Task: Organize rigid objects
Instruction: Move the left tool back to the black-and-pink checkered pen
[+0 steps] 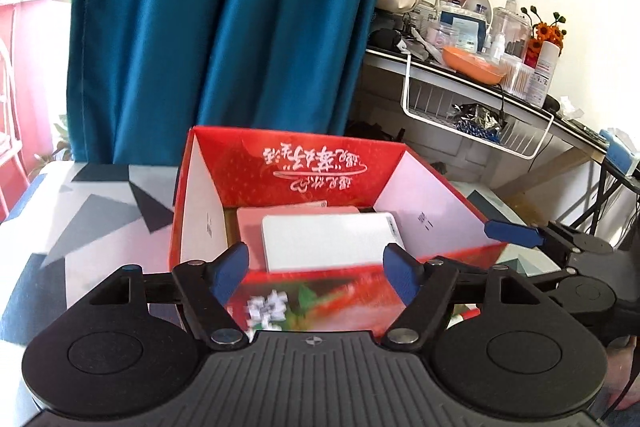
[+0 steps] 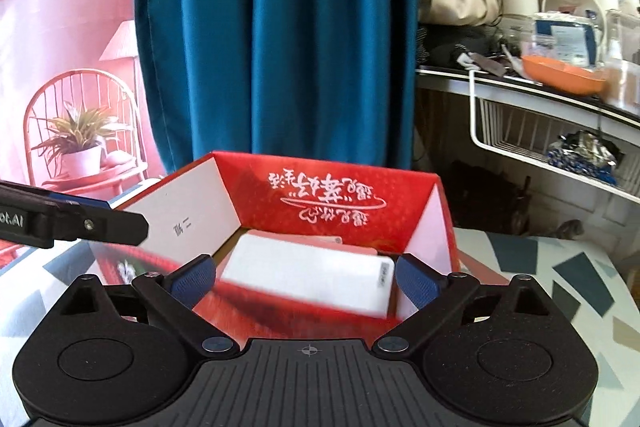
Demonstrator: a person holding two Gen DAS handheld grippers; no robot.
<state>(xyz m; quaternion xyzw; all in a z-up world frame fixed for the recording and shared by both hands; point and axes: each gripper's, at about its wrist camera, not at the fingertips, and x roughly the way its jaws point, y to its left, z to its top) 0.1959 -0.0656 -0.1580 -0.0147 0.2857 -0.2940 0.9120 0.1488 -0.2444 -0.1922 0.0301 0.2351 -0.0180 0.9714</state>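
A red box point(image 1: 304, 163) stands open on the desk point(image 1: 92, 211) with the grey and white pattern, in front of a blue curtain point(image 1: 224, 19). Inside it a white flat case point(image 1: 328, 239) lies on top of a pink one point(image 1: 250, 227). The left gripper point(image 1: 316, 269) and the right gripper point(image 2: 306, 279) both hover at the near wall of the box, their blue fingers point(image 1: 230, 269) spread apart and grasping nothing.

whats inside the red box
A white flat case lies on a pink flat one in the red box; anything beneath them is covered.
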